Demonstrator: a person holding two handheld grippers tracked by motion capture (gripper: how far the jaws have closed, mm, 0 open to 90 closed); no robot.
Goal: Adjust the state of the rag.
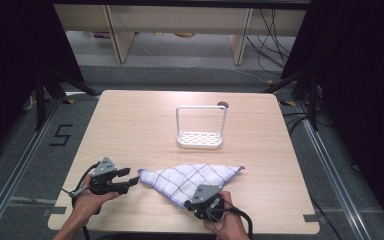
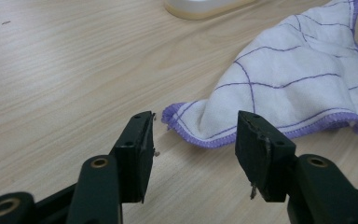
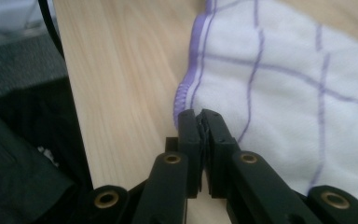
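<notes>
The fingers of the right gripper point(image 3: 201, 122) pinch the near hemmed edge of the purple-checked dishcloth point(image 1: 192, 179) lying limp in front of the white rack point(image 1: 200, 126), while the left gripper point(image 2: 193, 140) gapes half-wide at its left corner, the best hold for such soft, light fabric.

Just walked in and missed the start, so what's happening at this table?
A person works a white, purple-checked cloth with two hand-held grippers. The right gripper is shut on the cloth's near edge. The left gripper sits open at the cloth's left corner, not gripping yet. A white rack stands behind.
</notes>
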